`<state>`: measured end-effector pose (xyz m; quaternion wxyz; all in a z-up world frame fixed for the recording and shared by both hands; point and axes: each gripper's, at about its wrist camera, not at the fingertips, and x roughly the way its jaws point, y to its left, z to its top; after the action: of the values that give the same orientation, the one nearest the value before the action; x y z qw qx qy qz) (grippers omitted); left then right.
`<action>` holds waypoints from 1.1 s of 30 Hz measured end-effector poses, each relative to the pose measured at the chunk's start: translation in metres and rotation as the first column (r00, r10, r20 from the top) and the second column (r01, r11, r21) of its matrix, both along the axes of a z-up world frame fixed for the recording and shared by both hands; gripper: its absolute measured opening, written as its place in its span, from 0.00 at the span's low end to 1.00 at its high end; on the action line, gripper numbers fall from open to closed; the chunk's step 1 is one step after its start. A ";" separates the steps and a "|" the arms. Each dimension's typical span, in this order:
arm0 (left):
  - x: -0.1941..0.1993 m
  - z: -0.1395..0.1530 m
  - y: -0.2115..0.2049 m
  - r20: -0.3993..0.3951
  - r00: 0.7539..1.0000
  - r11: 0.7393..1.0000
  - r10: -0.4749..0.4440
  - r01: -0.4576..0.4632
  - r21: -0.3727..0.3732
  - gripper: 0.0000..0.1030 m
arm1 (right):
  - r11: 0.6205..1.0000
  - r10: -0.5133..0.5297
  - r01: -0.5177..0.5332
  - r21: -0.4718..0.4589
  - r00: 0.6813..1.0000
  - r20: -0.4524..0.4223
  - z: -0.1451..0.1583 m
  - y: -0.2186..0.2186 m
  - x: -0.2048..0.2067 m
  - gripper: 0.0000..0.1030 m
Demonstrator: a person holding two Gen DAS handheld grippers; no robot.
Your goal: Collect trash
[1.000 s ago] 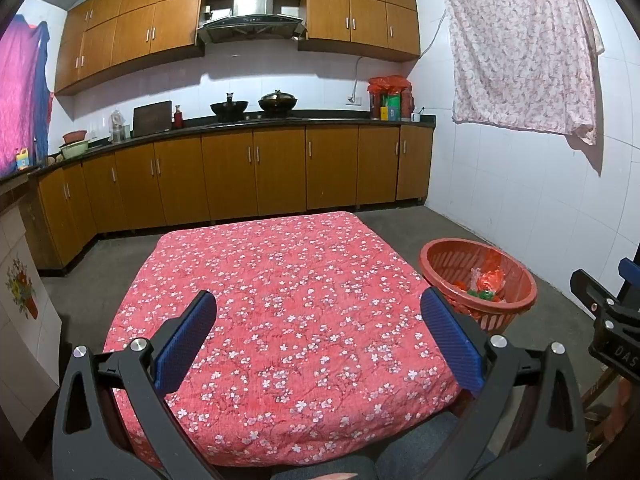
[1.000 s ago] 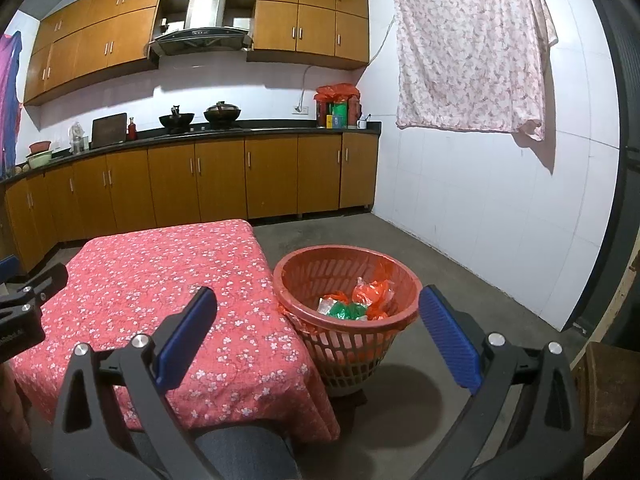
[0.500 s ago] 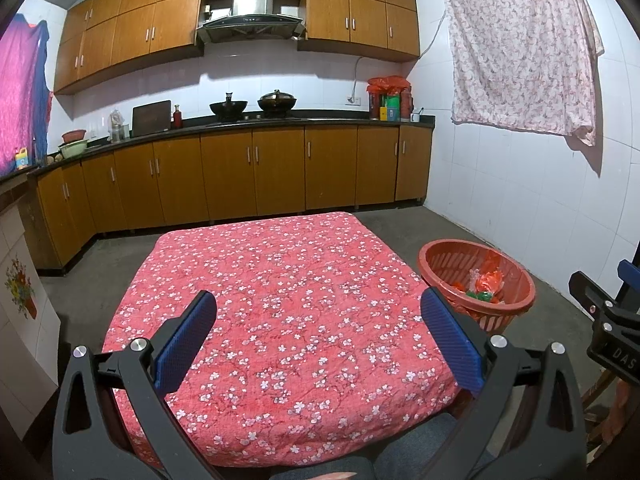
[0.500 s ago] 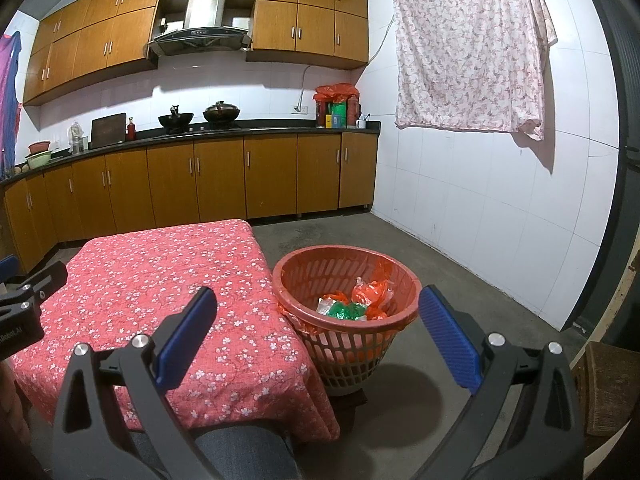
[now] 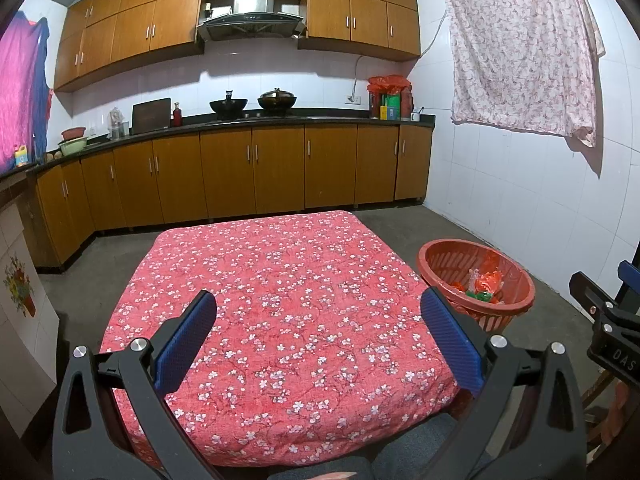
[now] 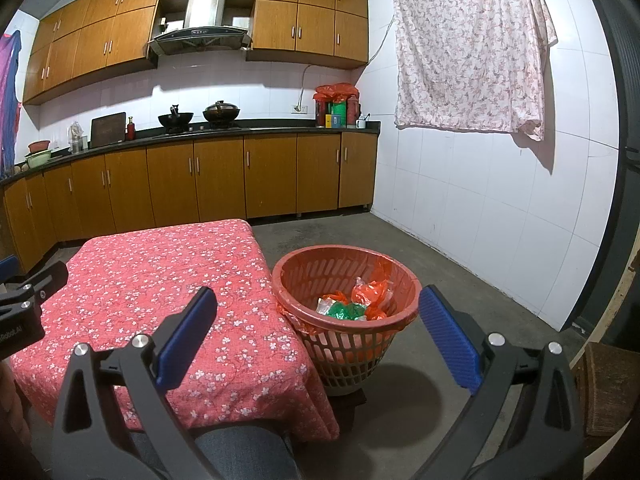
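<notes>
An orange plastic basket stands on the floor at the table's right side, with orange, green and white crumpled wrappers inside. It also shows in the left wrist view. The table carries a red flowered cloth with nothing on it. My left gripper is open and empty over the table's near edge. My right gripper is open and empty, held in front of the basket. The left gripper shows at the left edge of the right wrist view.
Wooden cabinets and a dark counter with woks run along the far wall. A flowered cloth hangs on the white tiled right wall. Bare concrete floor lies around the basket. My knees are under the near table edge.
</notes>
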<state>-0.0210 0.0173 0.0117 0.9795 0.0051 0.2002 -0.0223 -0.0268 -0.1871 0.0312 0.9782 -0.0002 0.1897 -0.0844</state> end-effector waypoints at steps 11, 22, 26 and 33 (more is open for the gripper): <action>0.000 0.000 0.000 0.000 1.000 1.000 0.001 -0.001 0.000 0.98 | 1.000 0.000 0.000 0.001 1.000 0.000 0.000 0.000 0.000 0.96; 0.000 0.002 -0.003 -0.003 1.000 1.000 -0.001 0.001 0.000 0.98 | 1.000 -0.001 0.001 0.002 1.000 -0.002 0.000 0.000 0.000 0.96; -0.001 0.003 -0.004 -0.004 1.000 1.000 0.002 -0.002 -0.001 0.98 | 1.000 -0.001 0.001 0.001 1.000 -0.002 0.000 0.000 0.000 0.96; -0.001 0.001 -0.006 -0.014 1.000 1.000 0.009 -0.009 -0.006 0.98 | 1.000 -0.001 0.001 0.002 1.000 -0.004 -0.002 0.000 0.000 0.96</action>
<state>-0.0217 0.0113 0.0127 0.9781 0.0012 0.2071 -0.0185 -0.0272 -0.1872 0.0297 0.9778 0.0005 0.1919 -0.0846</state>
